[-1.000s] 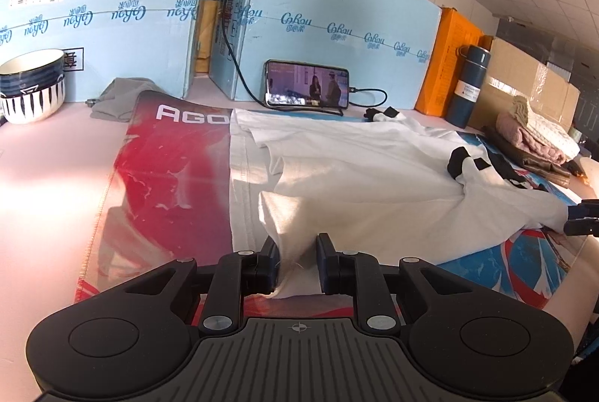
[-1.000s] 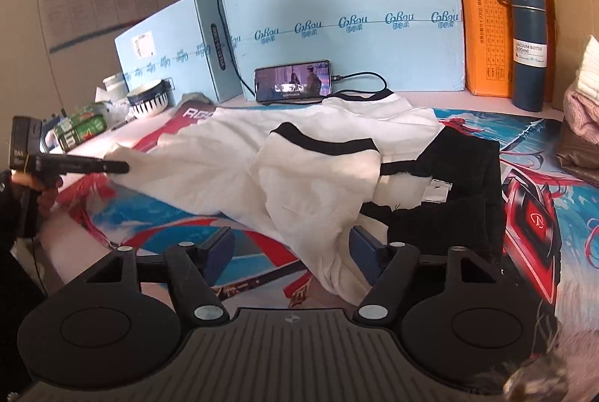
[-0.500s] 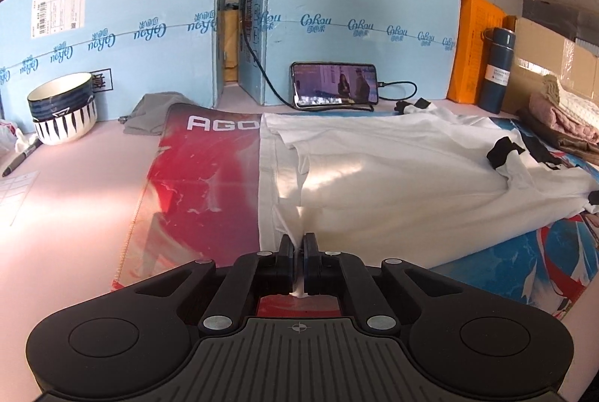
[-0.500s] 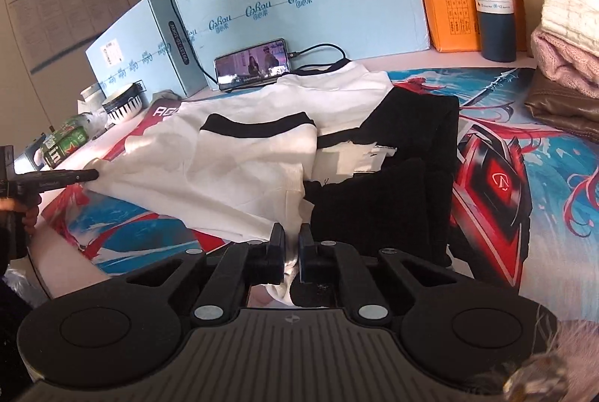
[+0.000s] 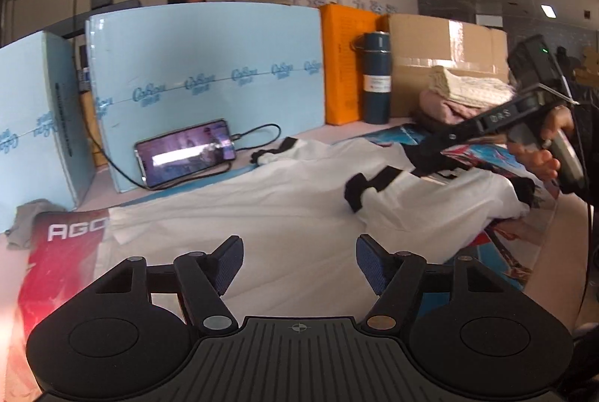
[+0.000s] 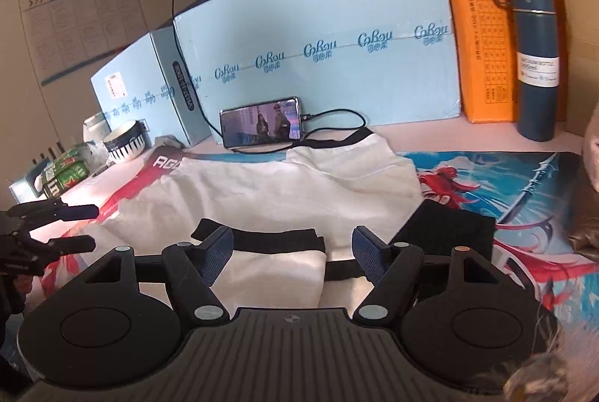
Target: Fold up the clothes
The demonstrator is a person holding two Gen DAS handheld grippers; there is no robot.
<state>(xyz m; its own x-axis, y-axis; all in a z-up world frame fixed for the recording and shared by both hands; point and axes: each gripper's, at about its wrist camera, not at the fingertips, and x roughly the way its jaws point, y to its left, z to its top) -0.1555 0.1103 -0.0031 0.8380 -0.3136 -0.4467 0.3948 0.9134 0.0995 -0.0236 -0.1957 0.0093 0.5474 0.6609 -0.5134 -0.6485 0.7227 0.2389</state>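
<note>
You are holding the left gripper (image 5: 299, 261) with its fingers (image 5: 226, 267) standing apart after just opening, nothing clamped between them, only the white shirt (image 5: 284, 214) lying below on the printed mat (image 5: 63, 263) that covers the bench (image 6: 430, 139). Your right gripper (image 6: 292, 252) is likewise spreading its fingers (image 6: 368, 257) wide after just opening, hovering over the shirt's (image 6: 299, 188) black-trimmed sleeve (image 6: 277, 254) without pressing on it. The left view is showing your right hand (image 5: 543, 147) gripping its tool above the rumpled black-trimmed end of the shirt, plus a stack of folded clothes (image 5: 464, 91) beside the cardboard box (image 5: 441, 53). The right view is showing what the left one misses: the striped bowl (image 6: 125, 141) and green cans (image 6: 65, 175) at the bench's left end, and a black folded part (image 6: 445, 229) of the garment. Both are showing the phone (image 6: 262, 121) leaning on the blue box (image 6: 318, 38) and the blue flask (image 6: 535, 65).
</note>
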